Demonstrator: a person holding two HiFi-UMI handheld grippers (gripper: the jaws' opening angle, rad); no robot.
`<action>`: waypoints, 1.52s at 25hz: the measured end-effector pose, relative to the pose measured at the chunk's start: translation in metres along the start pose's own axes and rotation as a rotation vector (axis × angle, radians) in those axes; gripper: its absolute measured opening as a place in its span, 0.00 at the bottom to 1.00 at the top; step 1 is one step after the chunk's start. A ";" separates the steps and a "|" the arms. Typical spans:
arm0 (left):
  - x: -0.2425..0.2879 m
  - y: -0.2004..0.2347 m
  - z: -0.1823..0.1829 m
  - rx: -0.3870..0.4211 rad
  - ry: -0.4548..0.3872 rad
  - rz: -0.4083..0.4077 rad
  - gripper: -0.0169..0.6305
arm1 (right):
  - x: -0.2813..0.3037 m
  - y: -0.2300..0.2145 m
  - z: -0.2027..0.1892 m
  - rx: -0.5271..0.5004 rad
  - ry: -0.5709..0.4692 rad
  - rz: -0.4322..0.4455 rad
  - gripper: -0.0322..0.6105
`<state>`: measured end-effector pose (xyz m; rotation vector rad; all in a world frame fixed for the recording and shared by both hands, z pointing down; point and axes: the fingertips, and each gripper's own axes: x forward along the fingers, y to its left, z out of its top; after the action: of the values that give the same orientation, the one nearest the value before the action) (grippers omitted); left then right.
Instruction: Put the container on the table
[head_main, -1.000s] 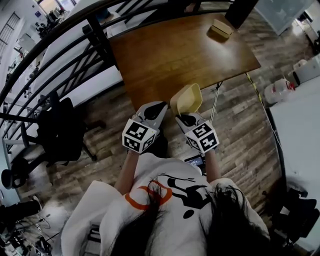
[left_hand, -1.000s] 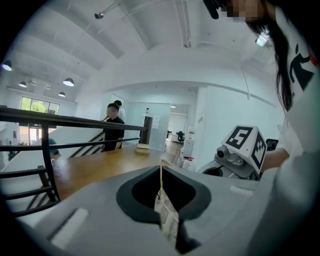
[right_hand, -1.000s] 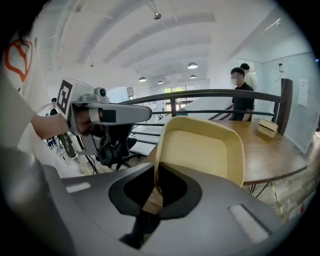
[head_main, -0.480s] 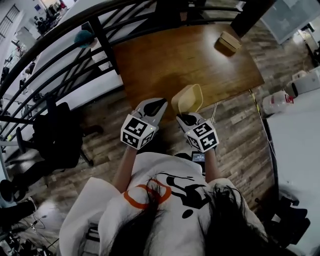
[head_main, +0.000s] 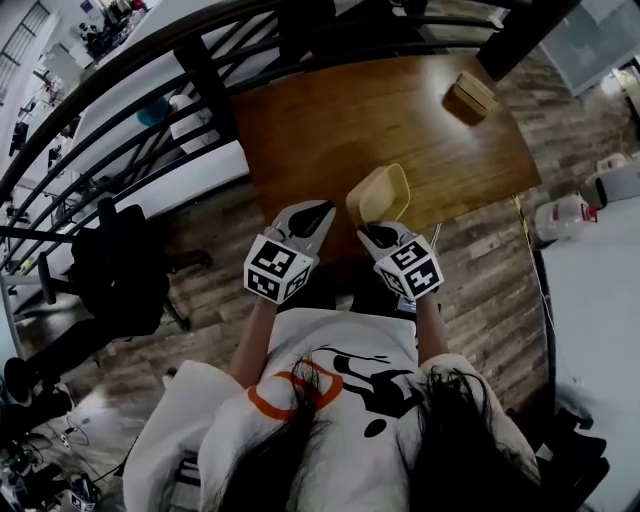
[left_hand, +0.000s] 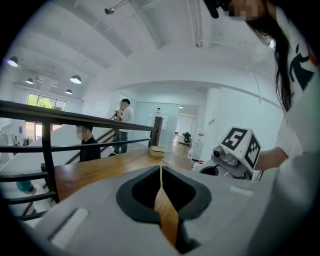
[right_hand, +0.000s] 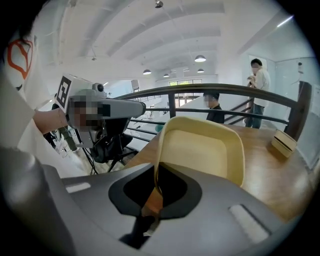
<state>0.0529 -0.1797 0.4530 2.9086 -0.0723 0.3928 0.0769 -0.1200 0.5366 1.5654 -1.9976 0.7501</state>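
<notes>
A: Right gripper (head_main: 372, 233): jaws were clamped on the container's (head_main: 378, 194) rim, holding it tilted over the table's (head_main: 330, 110) near edge. Left gripper (head_main: 308, 216): jaws together, empty.

B: Noted. The step seemed to need carrying toward 12 o'clock, levelling, then lowering flat before release.

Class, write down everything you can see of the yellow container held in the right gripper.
The container is a shallow, pale yellow tub with rounded corners and a raised rim. It looks like plastic and is empty. It is tilted up on edge, its open side facing the right gripper, whose jaws are shut on its rim. It hangs over the near edge of the brown wooden table, seemingly not yet set down. Nothing else touches it.
</notes>
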 end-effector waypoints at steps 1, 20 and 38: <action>0.005 0.003 0.001 -0.007 -0.001 0.018 0.03 | 0.002 -0.009 0.001 -0.012 0.005 0.013 0.11; 0.071 0.048 0.006 -0.155 -0.021 0.472 0.03 | 0.062 -0.140 0.005 -0.413 0.170 0.318 0.11; 0.057 0.035 -0.021 -0.245 0.006 0.673 0.03 | 0.171 -0.187 0.011 -0.900 0.387 0.404 0.11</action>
<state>0.0996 -0.2108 0.4954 2.5629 -1.0310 0.4502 0.2211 -0.2839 0.6663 0.4704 -1.9370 0.1812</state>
